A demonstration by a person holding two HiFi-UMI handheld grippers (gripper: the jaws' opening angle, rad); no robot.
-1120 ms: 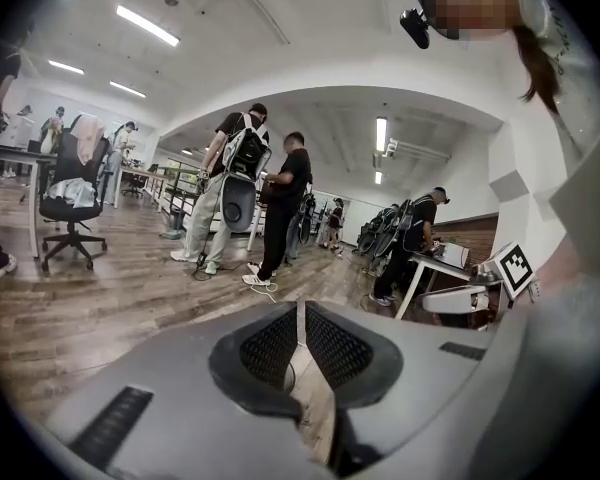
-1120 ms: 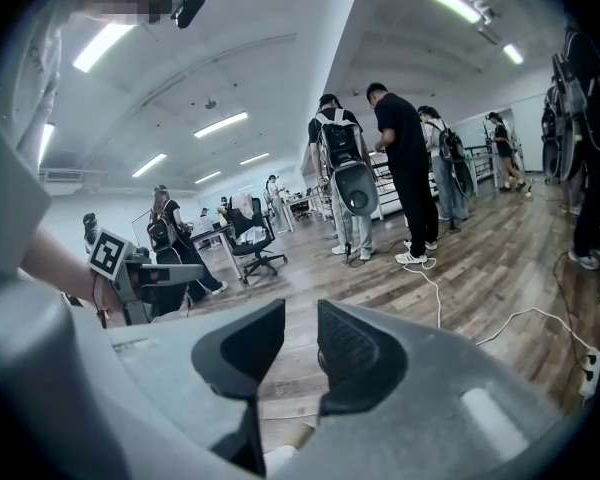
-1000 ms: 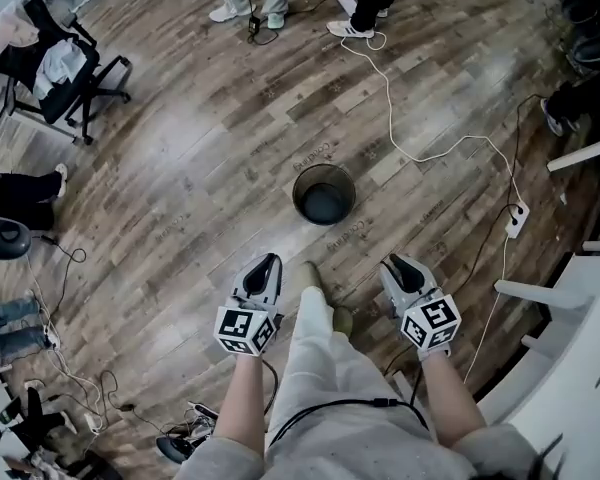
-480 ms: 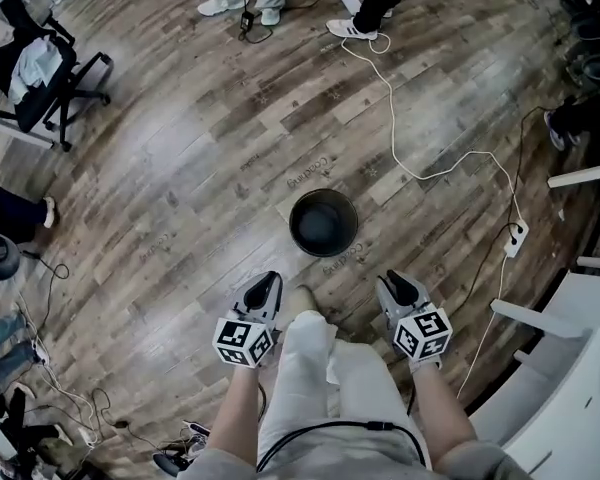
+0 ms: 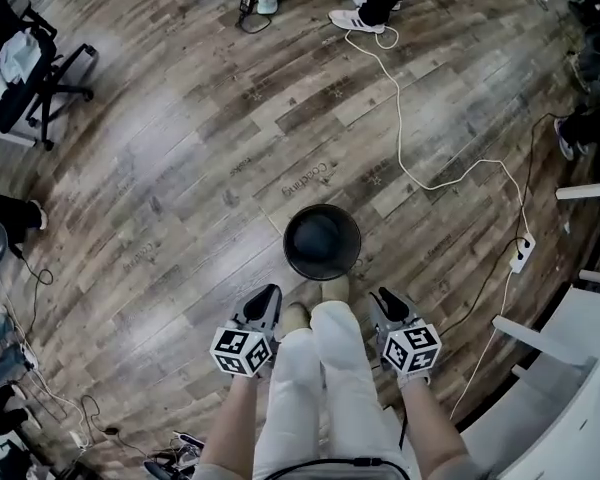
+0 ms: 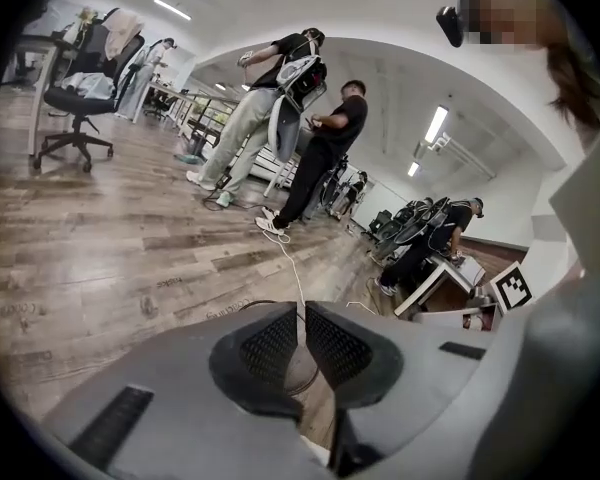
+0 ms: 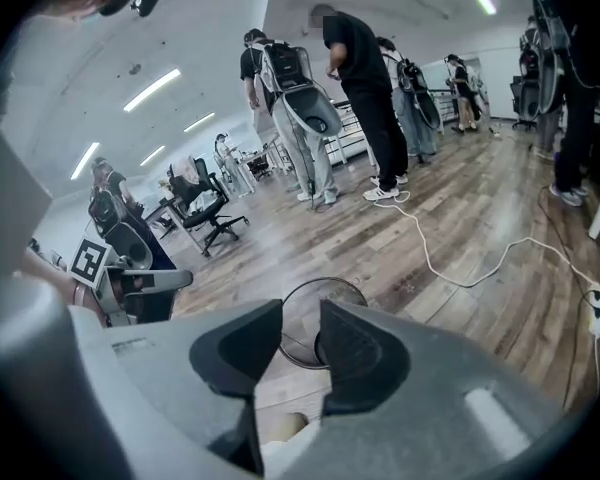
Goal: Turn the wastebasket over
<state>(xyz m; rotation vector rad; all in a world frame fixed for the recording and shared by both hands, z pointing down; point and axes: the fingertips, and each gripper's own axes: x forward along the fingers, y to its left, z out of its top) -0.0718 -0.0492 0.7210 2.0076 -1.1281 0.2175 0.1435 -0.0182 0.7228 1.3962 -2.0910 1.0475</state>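
- On the wood-plank floor [image 5: 170, 178] of an open-plan office, a round black mesh wastebasket [image 5: 322, 242] stands upright with its mouth up. It sits just far of the person's shoes [image 5: 334, 291].
- The left tool [image 5: 265, 295] is held low at the near left of the basket, beside the person's pale trouser leg [image 5: 298, 388]. Its pads are almost together with only a thin slit between them, and nothing is in that slit.
- The right tool [image 5: 383, 297] is held low at the near right. Its jaws stand apart, having just been opening, and nothing is gripped. The right gripper view shows the basket's rim and mesh wall through the gap, farther off and untouched.
- Neither tool touches the wastebasket, which lies between them and a little farther away.
- Each tool carries a cube with square markers at its near end, the left cube [image 5: 242, 352] and the right cube [image 5: 411, 349], with a bare forearm behind each.
- A white cable [image 5: 400, 158] runs across the floor from the far edge to a power strip [image 5: 521, 253] at the right, passing right of the basket and clear of it.
- A black office chair [image 5: 30, 58] draped with clothing stands at the far left.
- Bystanders' shoes [image 5: 358, 20] line the far edge.
- A white desk [image 5: 570, 398] fills the near right corner.
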